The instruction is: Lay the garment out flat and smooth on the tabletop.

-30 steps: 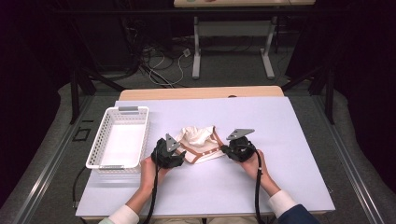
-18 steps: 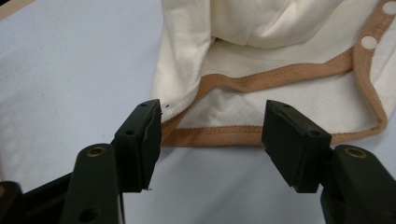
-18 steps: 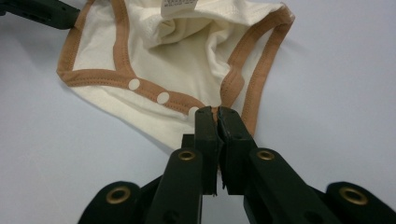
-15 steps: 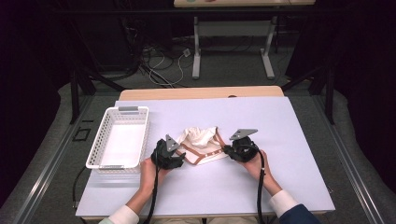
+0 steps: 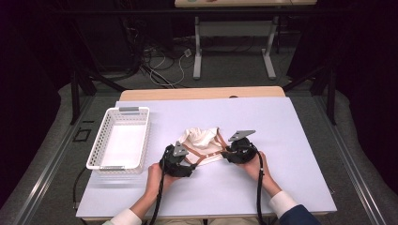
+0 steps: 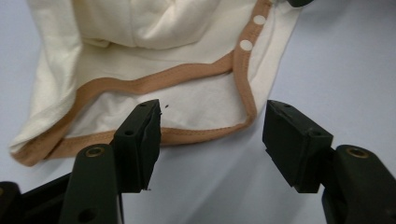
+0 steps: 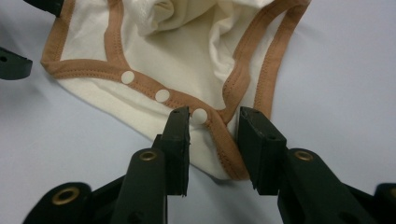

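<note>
The cream bodysuit [image 7: 187,51], soft and limp, is lying between the right gripper's [image 7: 214,122] just-opening jaws, unpinched, while the left gripper [image 6: 212,123] is gaping beside its firmer brown trim.

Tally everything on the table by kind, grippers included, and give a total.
Cream garments with tan trim: 1
White mesh baskets: 1
Hand-held grippers: 2, the left gripper open at the garment's hem, and the right gripper, jaws just opening, with the trimmed edge between them
Total: 4
</note>
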`<state>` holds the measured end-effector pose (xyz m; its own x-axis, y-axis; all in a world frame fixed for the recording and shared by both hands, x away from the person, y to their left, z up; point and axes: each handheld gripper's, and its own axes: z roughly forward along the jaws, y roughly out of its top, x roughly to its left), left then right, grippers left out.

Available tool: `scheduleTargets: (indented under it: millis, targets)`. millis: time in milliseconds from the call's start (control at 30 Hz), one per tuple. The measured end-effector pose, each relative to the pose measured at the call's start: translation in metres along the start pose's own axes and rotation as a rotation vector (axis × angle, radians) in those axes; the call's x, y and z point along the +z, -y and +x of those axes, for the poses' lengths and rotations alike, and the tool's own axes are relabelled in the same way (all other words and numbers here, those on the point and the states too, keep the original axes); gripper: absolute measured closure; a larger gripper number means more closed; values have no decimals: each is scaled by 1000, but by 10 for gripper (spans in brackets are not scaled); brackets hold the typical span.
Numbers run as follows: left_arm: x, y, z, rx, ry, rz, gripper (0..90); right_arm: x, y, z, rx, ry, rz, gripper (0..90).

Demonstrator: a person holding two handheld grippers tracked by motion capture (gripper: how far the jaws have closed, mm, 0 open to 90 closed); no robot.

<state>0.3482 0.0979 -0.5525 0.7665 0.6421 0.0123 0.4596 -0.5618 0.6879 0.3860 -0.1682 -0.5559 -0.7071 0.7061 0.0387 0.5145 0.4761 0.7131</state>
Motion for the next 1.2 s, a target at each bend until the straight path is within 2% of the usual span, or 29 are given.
scheduleTargets:
  millis: [100, 167, 267, 333, 433, 500, 600, 633, 700, 733, 833, 933, 967, 1000, 1200]
  targets:
    - [5, 0, -3, 16, 14, 0, 439, 0, 1, -1, 0, -9, 20, 694]
    - [9, 0, -3, 23, 27, 2, 482, 1, 1, -1, 6, -7, 7, 739]
    - [10, 1, 0, 8, 55, -20, 603, 0, 2, -2, 20, -21, 15, 819]
    - [11, 1, 1, -1, 67, -32, 714, 1, 2, -2, 21, -21, -4, 858]
    - [12, 3, 4, -37, 100, -44, 835, 1, 2, -1, 15, -23, 8, 870]
    - [12, 3, 3, -38, 104, -46, 879, -1, 1, 1, 10, -25, 13, 874]
    - [10, 3, 3, -28, 108, -40, 885, -5, 0, 4, 14, -36, 19, 876]
    - [10, 4, 3, -32, 112, -42, 885, -6, 0, 4, -4, -40, 13, 877]
    - [9, 4, 3, -38, 117, -38, 885, -8, 0, 6, -9, -51, -3, 877]
    - [8, 5, 4, -25, 117, -36, 885, -10, -1, 7, -12, -52, 13, 877]
    - [5, 6, 4, -31, 127, -36, 885, -13, 0, 9, -15, -61, 13, 876]
    - [2, 7, 3, -11, 130, -21, 885, -15, 1, 12, -13, -71, 1, 876]
    - [0, 9, 2, -13, 134, -24, 885, -17, 1, 12, -13, -76, 29, 876]
    - [-3, 10, 3, -3, 136, -17, 885, -17, 2, 14, -11, -77, 23, 876]
    - [-13, 16, 1, 5, 158, 5, 884, -21, 6, 26, -15, -125, 75, 874]
